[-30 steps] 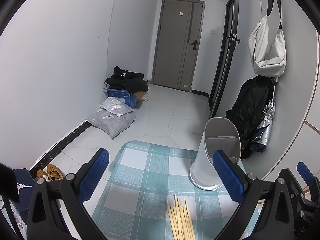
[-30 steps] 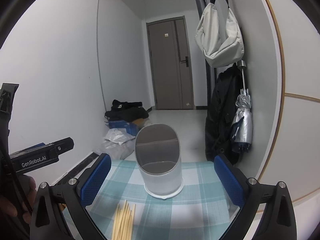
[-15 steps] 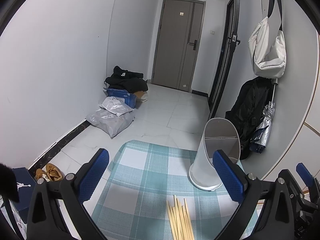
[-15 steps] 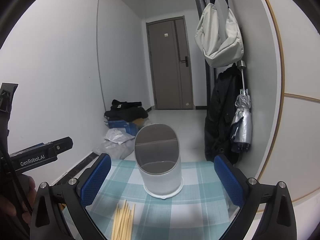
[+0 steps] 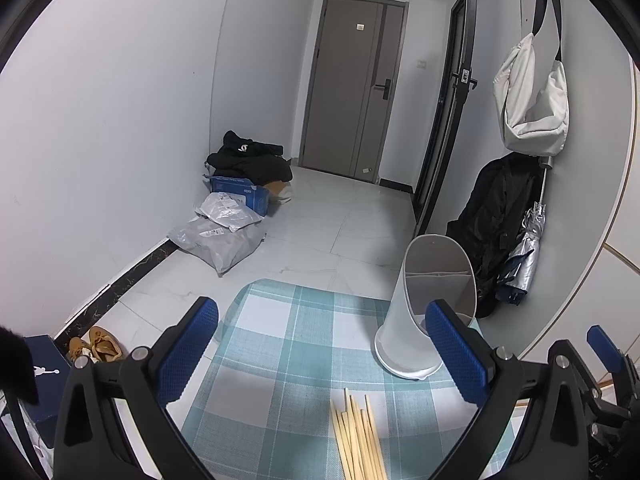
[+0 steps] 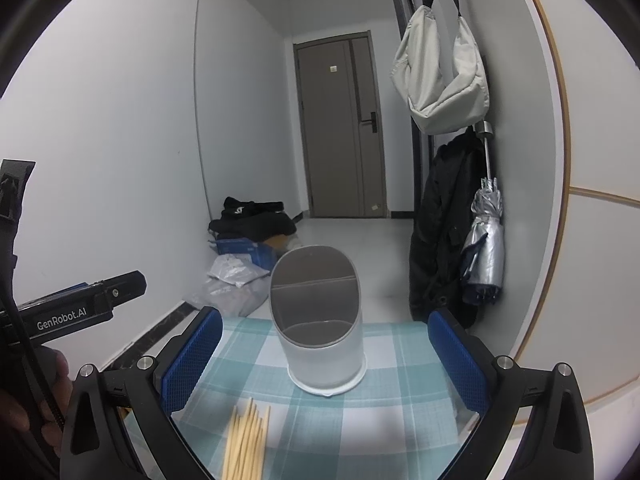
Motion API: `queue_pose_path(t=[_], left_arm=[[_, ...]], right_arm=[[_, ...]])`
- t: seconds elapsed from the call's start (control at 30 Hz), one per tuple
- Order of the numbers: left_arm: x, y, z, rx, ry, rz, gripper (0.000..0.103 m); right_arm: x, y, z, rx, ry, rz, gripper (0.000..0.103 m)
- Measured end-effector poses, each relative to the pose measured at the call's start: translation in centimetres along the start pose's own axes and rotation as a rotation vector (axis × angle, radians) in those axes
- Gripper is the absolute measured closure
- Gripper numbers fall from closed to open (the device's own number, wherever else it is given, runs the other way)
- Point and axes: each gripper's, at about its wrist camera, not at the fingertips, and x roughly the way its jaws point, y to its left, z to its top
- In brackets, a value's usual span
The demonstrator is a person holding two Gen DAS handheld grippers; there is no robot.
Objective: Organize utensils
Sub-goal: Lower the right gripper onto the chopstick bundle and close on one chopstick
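Chopsticks (image 6: 246, 436) lay bundled on the checked tabletop (image 6: 400, 364).
Both grippers, left gripper (image 5: 320, 354) and right gripper (image 6: 325, 356), hung spread apart, empty, near the white holder (image 6: 320, 336).

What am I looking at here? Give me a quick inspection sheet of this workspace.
Surface: teal checked tablecloth.
Job's things: white utensil holder upright, looks empty; bundle of chopsticks lying flat in front of it.
Clutter: nothing seen on the cloth.
Grippers: left tongs open, empty; right tongs open, empty.
Cables: a black cable beside the left tongs' body.
Surroundings: hallway door, hung bag, umbrella, parcels on the floor.
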Motion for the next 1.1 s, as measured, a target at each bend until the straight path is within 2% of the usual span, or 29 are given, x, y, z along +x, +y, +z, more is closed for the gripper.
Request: queue_pose_path(t=[0.13, 0.23, 0.37, 0.5, 0.6, 0.67, 0.8, 0.83, 0.87, 1.03, 1.1], left_arm=[[-0.1, 0.1, 0.1, -0.008, 0.003, -0.005, 0.001], [0.0, 0.2, 0.1, -0.004, 0.007, -0.005, 0.001], [0.6, 0.9, 0.2, -0.024, 0.036, 0.008, 0.001], [1.7, 2.4, 0.2, -0.053, 0.083, 0.039, 0.001], [2.7, 3.5, 0.1, -0.067, 0.134, 0.068, 0.001], [3.2, 4.2, 0.0, -0.086, 0.16, 0.071, 0.001], [3.9, 5.4, 0.0, -0.11, 0.198, 0.093, 0.001], [4.0, 5.7, 0.0, -0.119, 0.206, 0.096, 0.001], [4.1, 6.0, -0.1, -0.125, 0.209, 0.093, 0.001], [4.3, 6.8, -0.2, -0.158, 0.229, 0.096, 0.001], [4.4, 7.2, -0.1, -0.164, 0.24, 0.094, 0.001]], right_arm=[[0.2, -0.1, 0.0, 0.002, 0.02, 0.011, 0.0], [1.0, -0.2, -0.2, 0.021, 0.072, 0.045, 0.0], [3.3, -0.1, -0.4, 0.024, 0.203, 0.091, 0.0], [7.0, 0.8, -1.5, -0.02, 0.406, 0.148, 0.002], [9.9, 1.7, -3.2, -0.046, 0.563, 0.183, 0.012], [11.6, 2.5, -4.6, -0.077, 0.648, 0.183, 0.025], [14.0, 3.6, -6.8, -0.135, 0.737, 0.17, 0.033], [14.6, 3.8, -7.3, -0.141, 0.761, 0.166, 0.042], [15.0, 3.9, -7.7, -0.139, 0.782, 0.17, 0.047], [17.4, 4.4, -9.2, -0.119, 0.843, 0.172, 0.049], [17.8, 4.8, -9.6, -0.105, 0.864, 0.164, 0.056]])
